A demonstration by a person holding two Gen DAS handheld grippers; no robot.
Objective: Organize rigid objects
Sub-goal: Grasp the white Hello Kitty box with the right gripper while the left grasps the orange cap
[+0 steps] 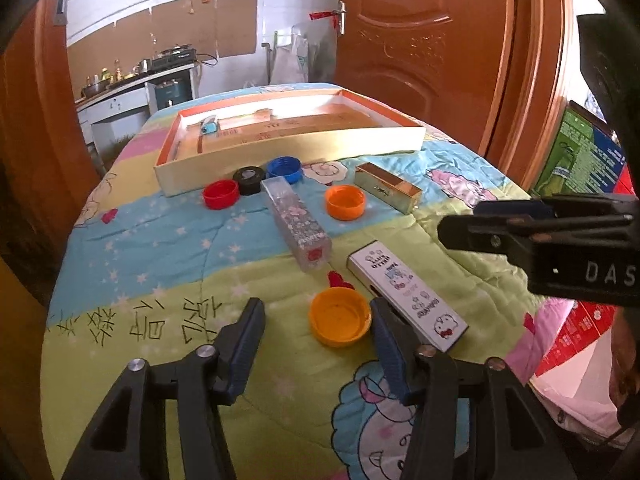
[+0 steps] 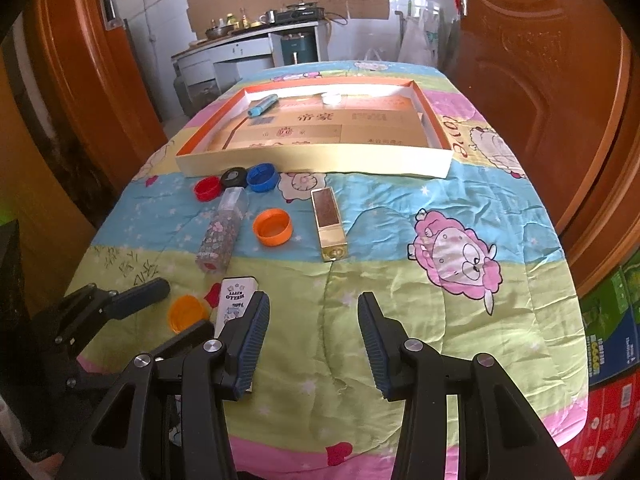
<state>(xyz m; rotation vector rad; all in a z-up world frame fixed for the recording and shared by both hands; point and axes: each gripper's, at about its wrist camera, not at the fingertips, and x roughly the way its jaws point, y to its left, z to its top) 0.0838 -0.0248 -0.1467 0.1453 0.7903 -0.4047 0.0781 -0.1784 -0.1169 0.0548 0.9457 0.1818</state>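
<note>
Two grippers: left gripper (image 1: 318,312) jaws spread, yellow cap (image 1: 340,317) lying between them, untouched; right gripper (image 2: 313,308) jaws apart over bare quilt, holding nothing.
Surface: cartoon-sheep quilt (image 2: 400,300) in blue, green and pink bands.
Room: orange wooden doors (image 1: 420,52) either side, kitchen counter (image 2: 248,46) beyond.
Writing: "HELLO KITTY" on white box (image 1: 408,294), just beside yellow cap.
Tray: shallow cardboard tray (image 2: 320,162) at far end, blue tube (image 2: 262,105) inside.
Loose: red cap (image 1: 221,195), black cap (image 1: 250,180), blue cap (image 1: 284,169), orange cap (image 1: 345,202), clear box (image 1: 298,226), gold box (image 1: 388,186).

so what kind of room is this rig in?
Looks like a home, probably a bed or table under a cartoon quilt, beside a kitchen: a stove and bottles sit on a counter past the orange wooden doors.
</note>
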